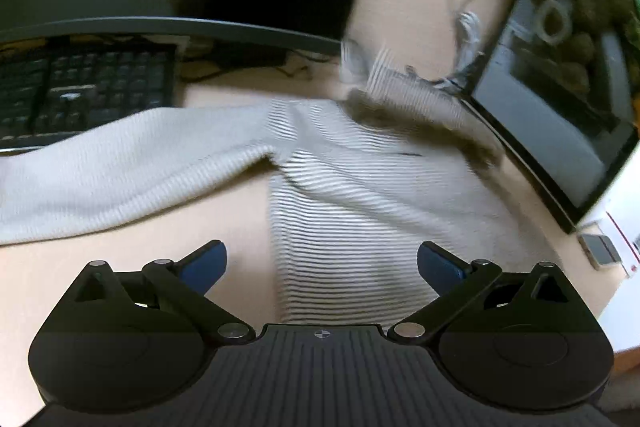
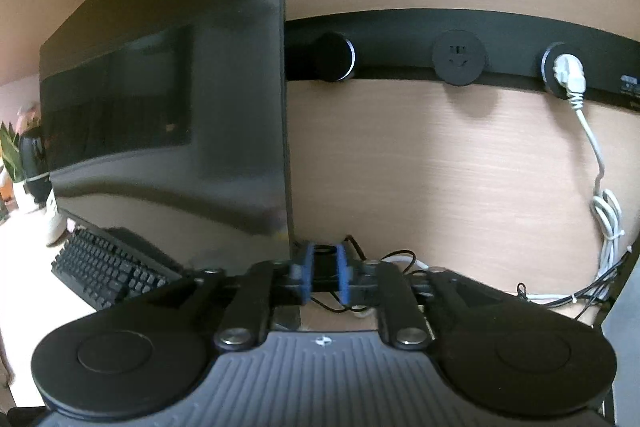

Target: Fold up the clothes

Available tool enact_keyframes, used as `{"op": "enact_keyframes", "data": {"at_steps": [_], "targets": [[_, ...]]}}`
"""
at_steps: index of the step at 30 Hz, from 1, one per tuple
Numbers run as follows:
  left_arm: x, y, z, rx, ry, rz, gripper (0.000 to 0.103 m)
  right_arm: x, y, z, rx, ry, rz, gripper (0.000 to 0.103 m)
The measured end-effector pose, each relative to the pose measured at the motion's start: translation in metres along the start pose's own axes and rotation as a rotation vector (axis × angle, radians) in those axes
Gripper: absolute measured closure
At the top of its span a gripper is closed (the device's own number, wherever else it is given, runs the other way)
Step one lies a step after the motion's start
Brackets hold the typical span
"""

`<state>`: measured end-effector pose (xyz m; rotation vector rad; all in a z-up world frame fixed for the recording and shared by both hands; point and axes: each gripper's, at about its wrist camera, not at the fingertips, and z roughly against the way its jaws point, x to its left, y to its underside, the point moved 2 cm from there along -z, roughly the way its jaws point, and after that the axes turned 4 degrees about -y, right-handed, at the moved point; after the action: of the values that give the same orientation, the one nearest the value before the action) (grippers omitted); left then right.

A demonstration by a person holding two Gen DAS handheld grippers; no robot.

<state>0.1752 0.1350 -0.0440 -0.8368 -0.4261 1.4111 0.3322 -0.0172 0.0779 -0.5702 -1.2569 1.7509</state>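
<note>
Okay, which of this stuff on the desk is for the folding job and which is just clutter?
For the job: white ribbed sweater; left gripper; right gripper.
Just lying about: keyboard; monitor; tablet; white cable.

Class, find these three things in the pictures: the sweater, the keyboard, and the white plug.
sweater [image 1: 360, 211]: left wrist view, on its ribbed body.
keyboard [image 1: 80, 95]: left wrist view, on the keys.
white plug [image 2: 568, 75]: right wrist view, on the plug body in the socket.
</note>
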Motion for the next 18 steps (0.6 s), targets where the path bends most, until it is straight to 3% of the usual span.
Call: {"op": "enact_keyframes", "data": {"at_steps": [2,5,8,12,18], "targets": [[0.013,-0.005,0.003,-0.017,-0.046,0.031,0.000,-0.006,0.000,0.010,-0.008,0.002,-0.010,0.075],[0.040,-0.014,0.006,-0.042,-0.127,0.102,0.000,-0.009,0.009,0.019,-0.009,0.008,-0.022,0.061],[0.069,-0.021,0.009,-0.057,-0.210,0.174,0.000,-0.017,0.032,0.028,0.018,0.033,-0.042,0.060],[0.105,-0.028,0.013,-0.088,-0.339,0.259,0.000,-0.029,0.082,0.042,0.096,0.064,-0.124,0.056],[0.134,-0.035,0.007,-0.097,-0.443,0.305,0.000,-0.031,0.172,0.049,0.295,0.088,-0.189,0.051]]}}
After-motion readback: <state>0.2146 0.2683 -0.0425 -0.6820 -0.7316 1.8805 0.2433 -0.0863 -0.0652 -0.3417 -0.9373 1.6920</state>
